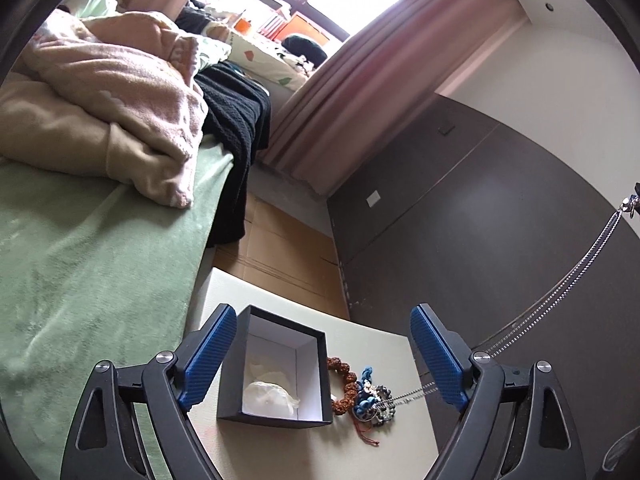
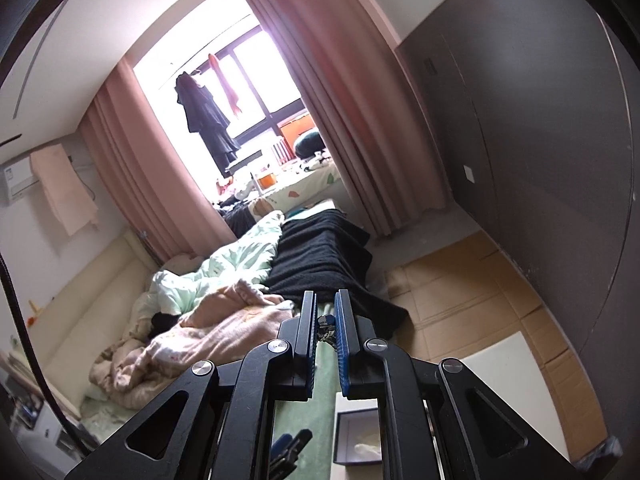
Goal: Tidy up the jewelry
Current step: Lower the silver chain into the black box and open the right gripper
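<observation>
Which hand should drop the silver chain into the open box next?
Right, probably. Its tongs are shut on the silver chain, which runs taut up from the pile of bracelets beside the open box. The left tongs stand open and empty, straddling the box.

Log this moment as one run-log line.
left tool: open, box between | right tool: shut on silver chain | bead pile: beside box
</observation>
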